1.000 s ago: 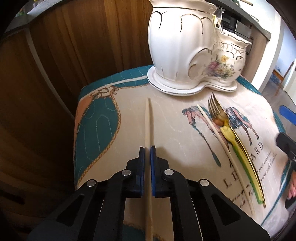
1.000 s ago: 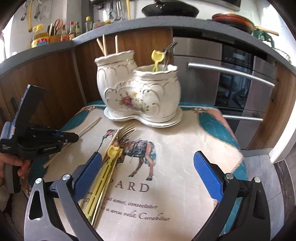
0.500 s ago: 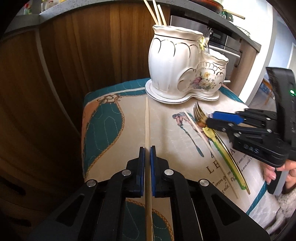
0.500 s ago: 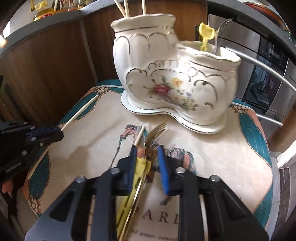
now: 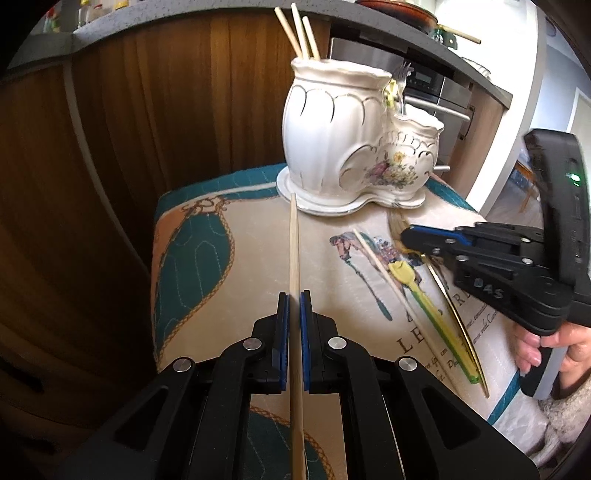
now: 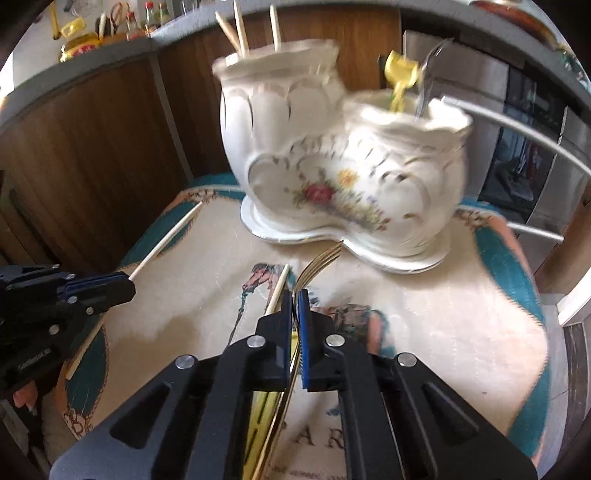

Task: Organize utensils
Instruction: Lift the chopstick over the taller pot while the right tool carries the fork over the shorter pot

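Jaws of the left gripper (image 5: 294,314) were clamped on a wooden chopstick (image 5: 293,251), its tip near the base of the white ceramic holder (image 5: 354,147). Jaws of the right gripper (image 6: 294,314) had just been closing and now pressed on the gold fork (image 6: 317,264). A second chopstick (image 5: 384,273) and a yellow plastic fork (image 5: 424,299) lay beside it on the printed cloth (image 5: 229,295) covering the table. More chopsticks (image 5: 299,33) stood in the holder.

Printed cloth-covered stool (image 5: 192,258) under holder (image 5: 354,147), cutlery
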Demonstrator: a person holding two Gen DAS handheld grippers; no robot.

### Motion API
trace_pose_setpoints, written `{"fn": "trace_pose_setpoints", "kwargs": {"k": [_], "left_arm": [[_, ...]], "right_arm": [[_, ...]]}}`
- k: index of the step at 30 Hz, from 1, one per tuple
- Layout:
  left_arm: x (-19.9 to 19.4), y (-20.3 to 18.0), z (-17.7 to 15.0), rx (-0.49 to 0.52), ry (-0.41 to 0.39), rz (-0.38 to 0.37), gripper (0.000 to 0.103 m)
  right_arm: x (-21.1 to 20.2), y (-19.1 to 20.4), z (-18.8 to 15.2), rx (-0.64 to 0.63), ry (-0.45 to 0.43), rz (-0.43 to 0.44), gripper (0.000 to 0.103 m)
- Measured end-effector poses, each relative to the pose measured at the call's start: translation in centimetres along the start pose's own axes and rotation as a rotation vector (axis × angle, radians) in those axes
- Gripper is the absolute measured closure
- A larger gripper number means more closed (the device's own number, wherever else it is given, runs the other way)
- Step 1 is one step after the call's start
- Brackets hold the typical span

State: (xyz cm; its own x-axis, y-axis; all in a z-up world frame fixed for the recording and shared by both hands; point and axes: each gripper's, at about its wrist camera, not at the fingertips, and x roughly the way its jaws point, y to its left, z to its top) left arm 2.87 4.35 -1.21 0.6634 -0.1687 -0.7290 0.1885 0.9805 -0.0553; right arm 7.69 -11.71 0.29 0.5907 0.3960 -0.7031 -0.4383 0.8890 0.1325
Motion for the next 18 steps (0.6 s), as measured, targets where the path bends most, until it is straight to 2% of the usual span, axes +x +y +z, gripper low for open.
{"fn": "trace_pose_setpoints", "kwargs": {"k": [7, 15, 18], "left_arm": [[-1.6, -0.6, 0.3, 0.005, -0.046, -0.003, 0.097], [-4.0, -1.4, 1.0, 0.022, -0.115, -0.014, 0.097], [-4.9, -1.7, 1.2, 0.029, -0.143, -0.024, 0.097]], "right_arm": [[-4.7, -0.8, -0.4, 0.019, -0.123, -0.001, 0.100], [-11.3, -1.0, -1.3, -0.031, -0.294, -0.034, 0.100], [-12.3, -0.6, -1.3, -0.040, -0.338, -0.046, 0.100]]}}
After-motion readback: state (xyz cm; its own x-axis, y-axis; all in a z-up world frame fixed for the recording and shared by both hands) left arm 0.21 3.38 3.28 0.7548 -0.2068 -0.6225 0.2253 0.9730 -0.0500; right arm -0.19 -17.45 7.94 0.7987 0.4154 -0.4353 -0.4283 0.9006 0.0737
